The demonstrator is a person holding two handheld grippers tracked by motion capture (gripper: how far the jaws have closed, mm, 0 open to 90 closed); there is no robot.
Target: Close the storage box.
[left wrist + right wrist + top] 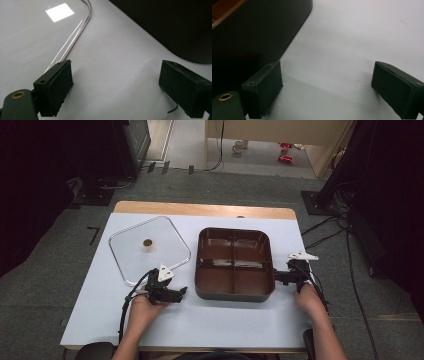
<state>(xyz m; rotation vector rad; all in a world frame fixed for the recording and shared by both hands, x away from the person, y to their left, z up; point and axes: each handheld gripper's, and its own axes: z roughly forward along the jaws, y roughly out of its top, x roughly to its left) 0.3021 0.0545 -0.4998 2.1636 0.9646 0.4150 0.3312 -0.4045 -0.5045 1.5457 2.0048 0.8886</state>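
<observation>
We are looking at what seems to be a lab or recording room rather than a home. A small table (200,320) with a white top and a pale wooden edge is standing alone on grey carpet (55,255). Black stands and dark equipment (125,145) are crowding both sides of it, and loose cables (350,250) are trailing across the floor at the right. Beyond the table, a doorway is opening onto a lighter floor, where a few small red items (286,151) are lying, too small for us to identify.
</observation>
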